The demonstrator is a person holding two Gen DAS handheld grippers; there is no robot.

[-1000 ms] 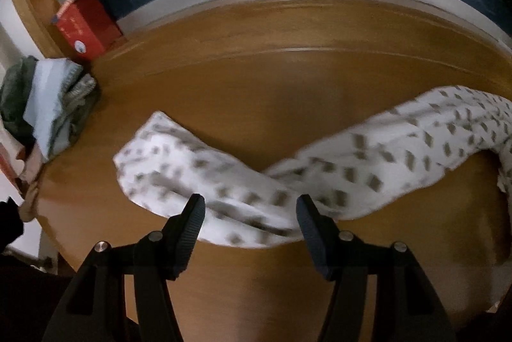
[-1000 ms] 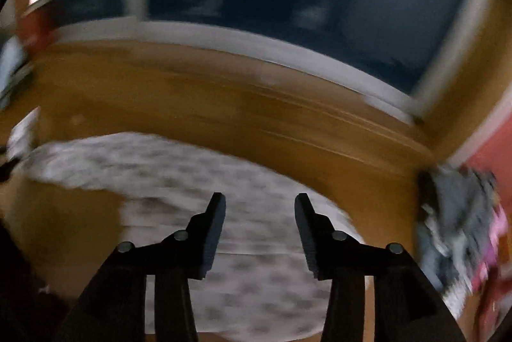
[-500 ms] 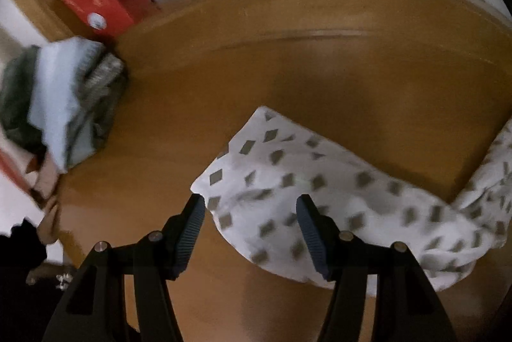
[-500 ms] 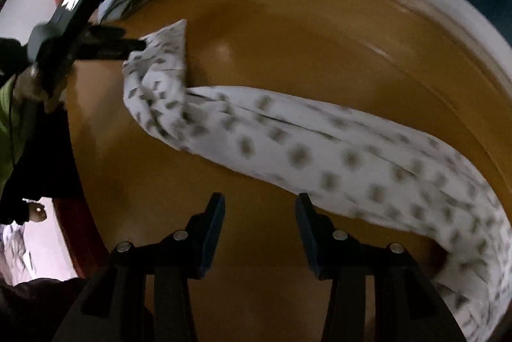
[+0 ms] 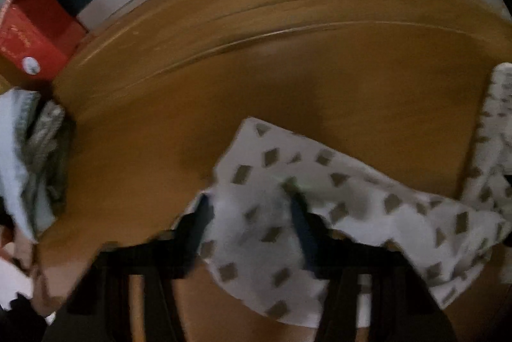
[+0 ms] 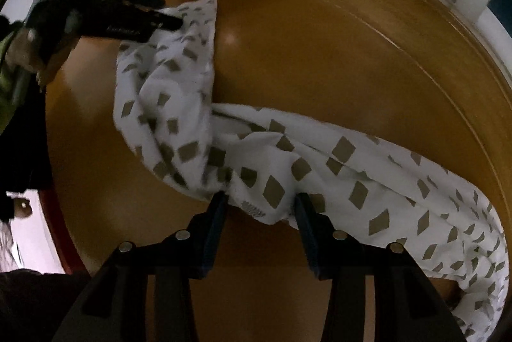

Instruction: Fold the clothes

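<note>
The white patterned garment [image 6: 256,156] lies rumpled across the wooden table [image 6: 336,54]. The right gripper [image 6: 260,204] has its fingers spread, the garment's near edge bunched between them. The left gripper [image 5: 249,207], fingers likewise parted, straddles the cloth's end towards the table's left edge.

The left gripper [image 5: 249,207] has its jaws spread wide, one finger on each side of the cloth's [image 6: 256,156] corner. The right gripper [image 6: 260,202] is likewise spread, its fingertips [image 6: 220,201] touching the cloth's near edge.

soft white printed cloth garment [image 6: 288,156]; glossy smooth wooden table [image 6: 320,54]; matt black plastic right tongs [image 6: 259,204].
</note>
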